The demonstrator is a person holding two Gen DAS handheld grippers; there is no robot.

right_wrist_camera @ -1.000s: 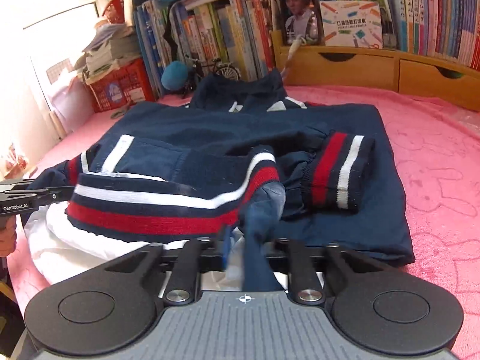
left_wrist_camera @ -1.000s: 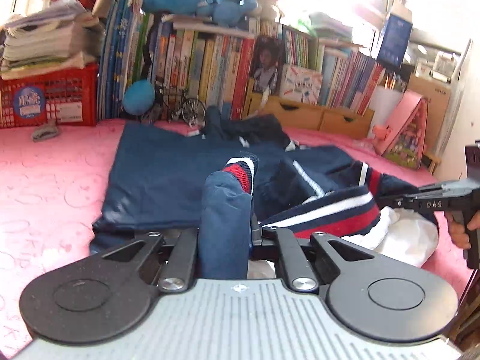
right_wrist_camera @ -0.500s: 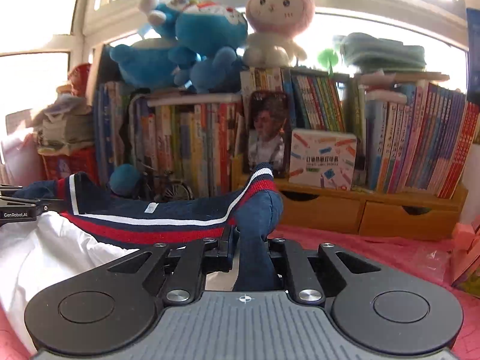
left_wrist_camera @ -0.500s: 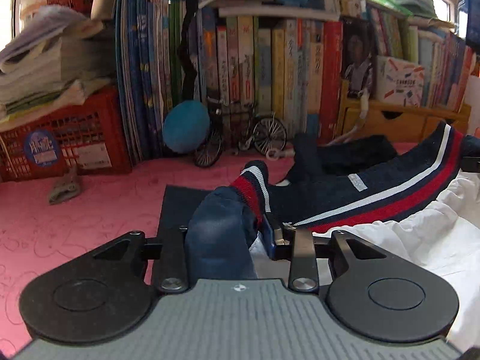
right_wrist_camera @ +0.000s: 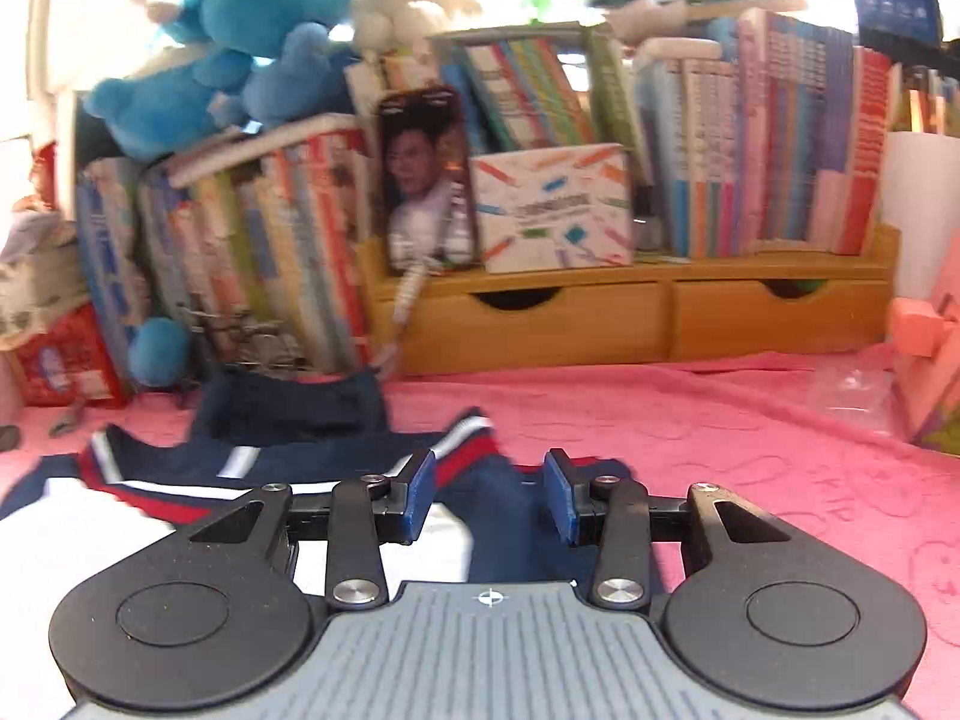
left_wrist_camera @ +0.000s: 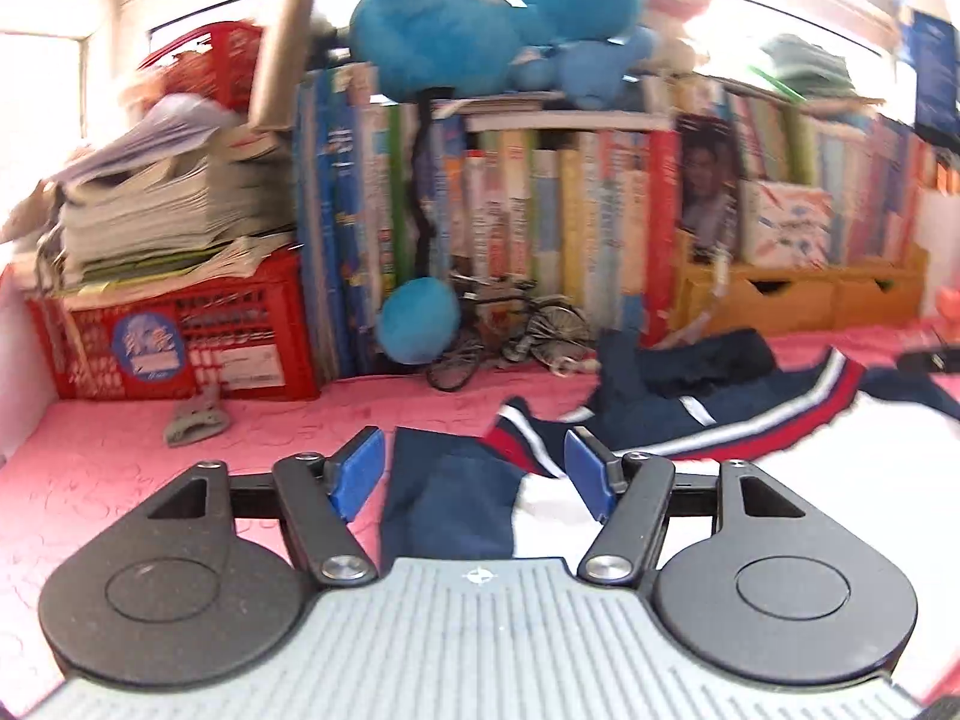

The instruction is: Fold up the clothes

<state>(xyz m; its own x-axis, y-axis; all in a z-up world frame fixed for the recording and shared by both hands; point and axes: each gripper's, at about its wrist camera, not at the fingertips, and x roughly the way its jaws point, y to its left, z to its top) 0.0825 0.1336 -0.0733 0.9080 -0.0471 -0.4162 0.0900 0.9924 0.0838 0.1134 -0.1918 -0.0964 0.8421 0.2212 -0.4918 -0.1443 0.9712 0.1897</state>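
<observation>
A navy jacket (left_wrist_camera: 666,420) with a red, white and navy striped hem and a white lining lies folded over on the pink bedspread (left_wrist_camera: 108,456). My left gripper (left_wrist_camera: 474,471) is opening; its blue pads (left_wrist_camera: 357,474) stand apart from the navy cloth lying loose between them. The same jacket (right_wrist_camera: 288,414) shows in the right wrist view, hem toward the bookshelf. There my right gripper (right_wrist_camera: 489,495) is opening too. Its pads (right_wrist_camera: 420,495) are clear of the navy corner below and between them.
A bookshelf (right_wrist_camera: 768,138) with wooden drawers (right_wrist_camera: 600,318) backs the bed, plush toys (left_wrist_camera: 480,18) on top. A red crate (left_wrist_camera: 180,336) with stacked papers, a small model bicycle (left_wrist_camera: 510,336) and a blue ball (left_wrist_camera: 417,318) stand at the left. A pink box (right_wrist_camera: 930,348) is at the right.
Both grippers carried the striped hem away from me toward the bookshelf, folding the jacket over. Then both let go: the jaws opened and the cloth dropped onto the bed.
</observation>
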